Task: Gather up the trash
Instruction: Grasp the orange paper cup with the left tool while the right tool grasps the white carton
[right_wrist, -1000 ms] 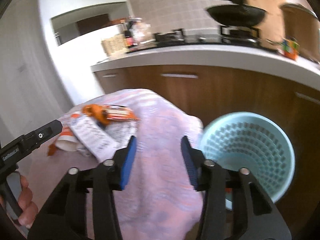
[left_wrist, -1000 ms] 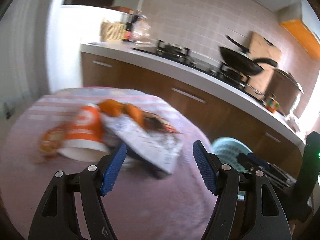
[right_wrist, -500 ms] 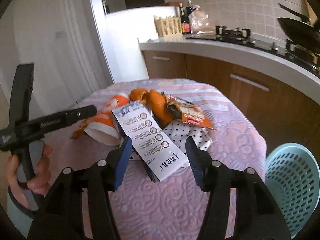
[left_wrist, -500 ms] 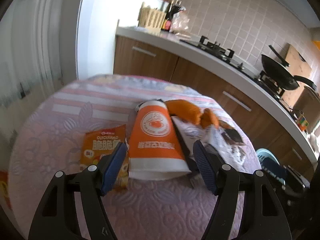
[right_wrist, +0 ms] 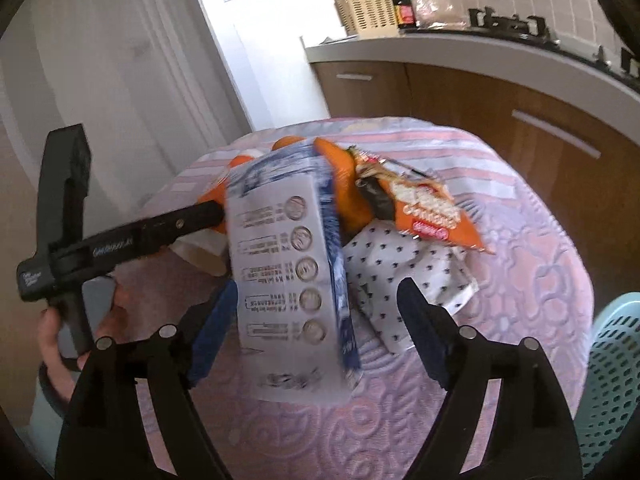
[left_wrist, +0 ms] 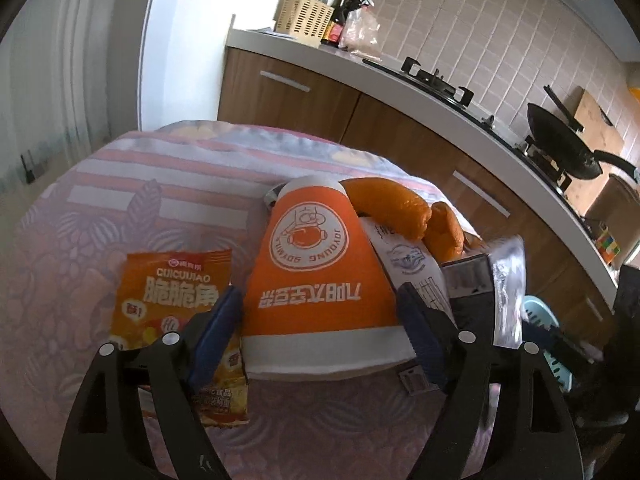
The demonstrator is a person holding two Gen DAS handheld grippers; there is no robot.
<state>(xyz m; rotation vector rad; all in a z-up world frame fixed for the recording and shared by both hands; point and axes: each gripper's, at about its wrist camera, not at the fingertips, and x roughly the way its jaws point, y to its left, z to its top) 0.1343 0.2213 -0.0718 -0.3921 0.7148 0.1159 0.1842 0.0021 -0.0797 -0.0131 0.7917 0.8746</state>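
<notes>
Trash lies heaped on the cloth-covered surface: an orange cup on its side, a snack packet left of it, a white carton, a dotted paper and an orange wrapper. Left tongs are spread wide, their blue pads either side of the cup's rim end, not clearly touching it. Right tongs are spread too, straddling the carton's near end. A teal basket stands at the right, beside the surface's edge.
</notes>
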